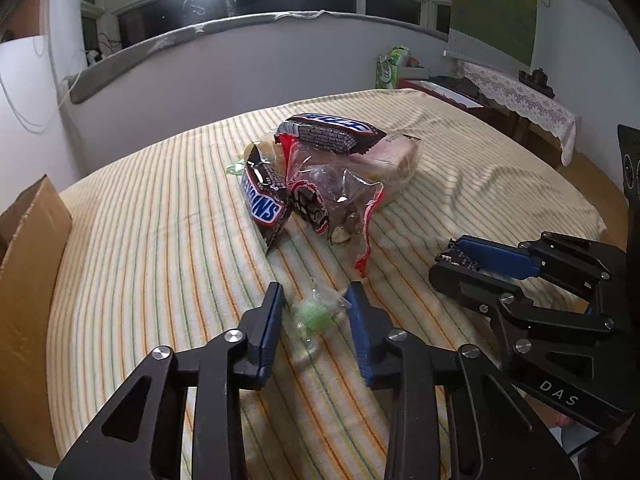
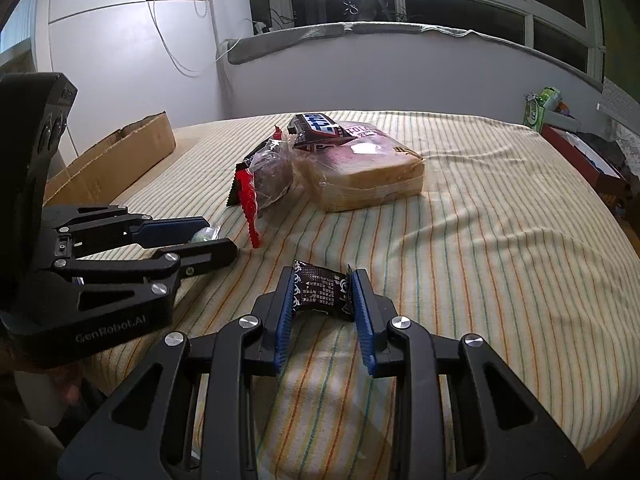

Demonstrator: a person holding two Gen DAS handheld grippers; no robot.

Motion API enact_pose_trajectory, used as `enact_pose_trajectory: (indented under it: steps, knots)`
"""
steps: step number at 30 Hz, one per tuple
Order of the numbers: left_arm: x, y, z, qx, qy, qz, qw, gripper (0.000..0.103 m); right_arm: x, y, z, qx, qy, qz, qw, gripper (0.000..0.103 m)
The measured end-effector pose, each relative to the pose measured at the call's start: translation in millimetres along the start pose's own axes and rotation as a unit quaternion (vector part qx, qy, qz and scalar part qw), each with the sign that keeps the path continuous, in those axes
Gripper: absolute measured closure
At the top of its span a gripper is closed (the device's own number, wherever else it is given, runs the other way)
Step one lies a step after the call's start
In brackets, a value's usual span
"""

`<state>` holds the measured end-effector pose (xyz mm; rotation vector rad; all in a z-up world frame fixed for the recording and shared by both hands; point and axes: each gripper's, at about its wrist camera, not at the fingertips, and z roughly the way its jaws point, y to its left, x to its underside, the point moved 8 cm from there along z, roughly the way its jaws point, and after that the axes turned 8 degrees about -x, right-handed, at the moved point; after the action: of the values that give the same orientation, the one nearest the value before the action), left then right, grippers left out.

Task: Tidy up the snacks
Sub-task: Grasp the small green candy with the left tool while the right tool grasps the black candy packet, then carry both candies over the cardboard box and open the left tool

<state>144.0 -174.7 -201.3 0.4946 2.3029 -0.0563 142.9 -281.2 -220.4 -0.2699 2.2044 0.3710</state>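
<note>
Left hand-held gripper (image 1: 314,312) low over the striped tabletop (image 1: 160,240), jaws apart around a green wrapped candy (image 1: 314,314), contact unclear. Right hand-held gripper (image 2: 323,294) clamps a dark snack packet (image 2: 322,294). Snack pile (image 1: 320,172) lies beyond, cardboard box (image 1: 28,260) at left edge.

Both cams sat low over near edge of striped bed (image 1: 160,240), facing the far edge and window. Left cam looked from left, right cam from right, each catching the other gripper; both shared the mid-bed snack pile (image 1: 332,176).
</note>
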Motion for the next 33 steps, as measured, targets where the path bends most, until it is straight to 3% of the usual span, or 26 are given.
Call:
enact_pose_trajectory:
  steps: [6,19,25,30,33]
  knots:
    - [-0.6,6.1,-0.5,-0.002,0.0,-0.011,0.9999,0.089,-2.6,-1.6,-5.6,0.011,-0.01,0.003,1.0,0.074]
    - [-5.4,8.8,-16.2,0.005,-0.011,-0.026,0.9996,0.089,-10.0,-7.1,-15.8,0.016,-0.028,0.026,0.999,0.074]
    - [-33.3,17.4,-54.3,0.006,-0.062,-0.034,0.9974,0.089,-45.4,13.5,-56.9,0.036,-0.07,-0.003,0.997,0.074]
    - [-58.6,30.6,-112.2,0.003,-0.13,-0.046,0.9905,0.089,-77.7,41.9,-101.6,0.05,-0.114,-0.035,0.992,0.074]
    - [-61.5,37.0,-132.0,0.002,-0.15,-0.05,0.9875,0.089,-84.7,57.1,-114.0,0.053,-0.122,-0.048,0.99,0.074]
